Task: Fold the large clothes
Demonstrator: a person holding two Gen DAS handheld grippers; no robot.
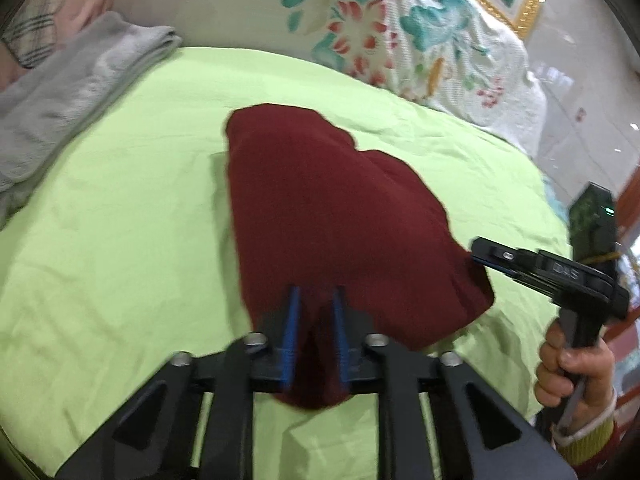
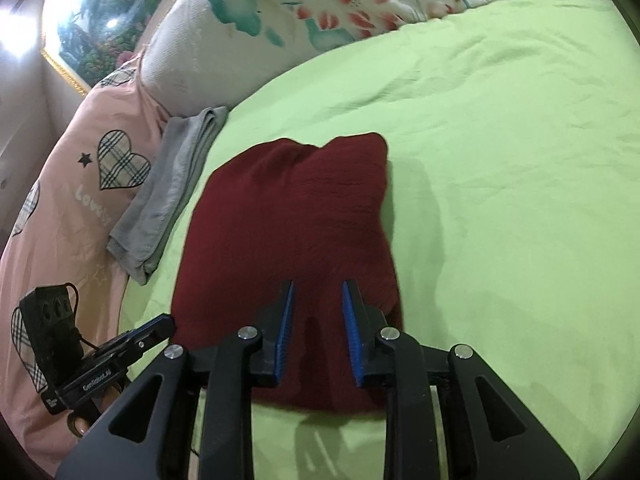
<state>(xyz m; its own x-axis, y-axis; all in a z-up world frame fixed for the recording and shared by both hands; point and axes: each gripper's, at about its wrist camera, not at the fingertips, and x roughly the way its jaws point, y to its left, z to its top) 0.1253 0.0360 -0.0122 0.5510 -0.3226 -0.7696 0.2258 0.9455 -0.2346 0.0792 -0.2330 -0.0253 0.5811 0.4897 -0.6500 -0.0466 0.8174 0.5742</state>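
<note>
A dark red garment point(image 1: 340, 208), folded into a compact bundle, lies on the green bed sheet point(image 1: 120, 200); it also shows in the right wrist view point(image 2: 296, 216). My left gripper point(image 1: 316, 296) hovers at the garment's near edge with its blue pads apart and nothing between them. My right gripper point(image 2: 318, 288) is also open over the garment's near edge. In the left wrist view the right gripper point(image 1: 480, 248) comes in from the right and touches the garment's right corner. In the right wrist view the left gripper point(image 2: 160, 326) sits at the garment's left edge.
A folded grey garment point(image 1: 68, 92) lies at the sheet's far left, also in the right wrist view point(image 2: 172, 184). A floral quilt point(image 1: 400, 36) is bunched along the back. A pink heart-print cover point(image 2: 80, 184) lies left of the sheet. A framed picture point(image 2: 100, 40) hangs behind.
</note>
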